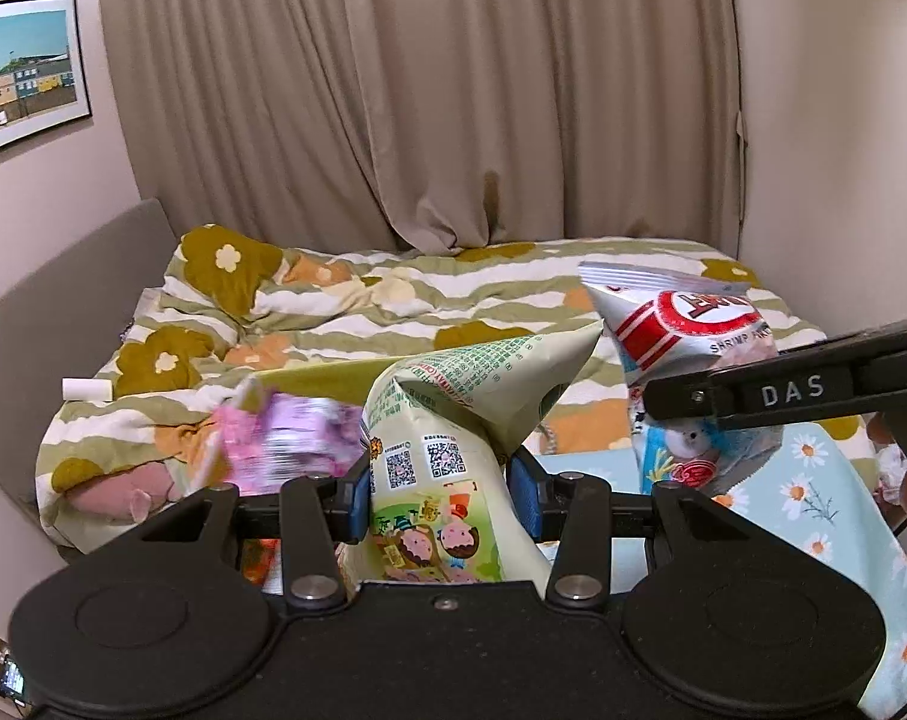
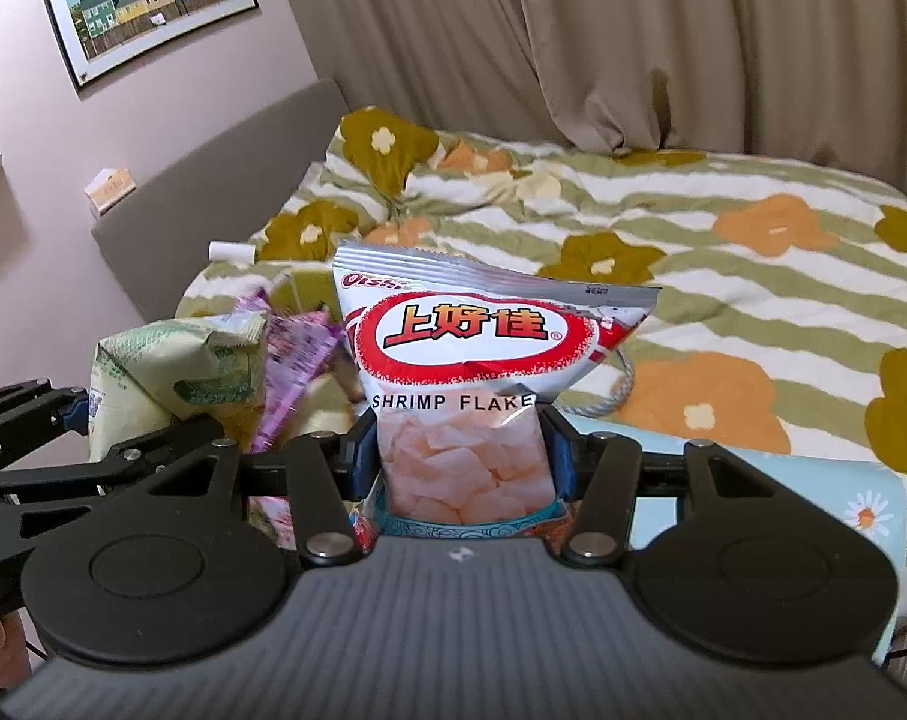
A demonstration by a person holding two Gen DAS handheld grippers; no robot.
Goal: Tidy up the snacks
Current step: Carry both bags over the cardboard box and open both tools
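Here, both bags hang clear above the bed's [image 2: 723, 312] open spread.

Beige curtains [image 1: 453, 90] hang behind a bed [image 2: 723, 252] with a flowered quilt — a framed picture [image 2: 147, 0] on the pink wall [image 2: 27, 192].

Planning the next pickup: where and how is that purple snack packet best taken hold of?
Grip the purple snack packet by its upper crimped corner, coming from above. It stands tilted behind the green bag, so only that thin, flat top looks reachable. Both grippers are full now.
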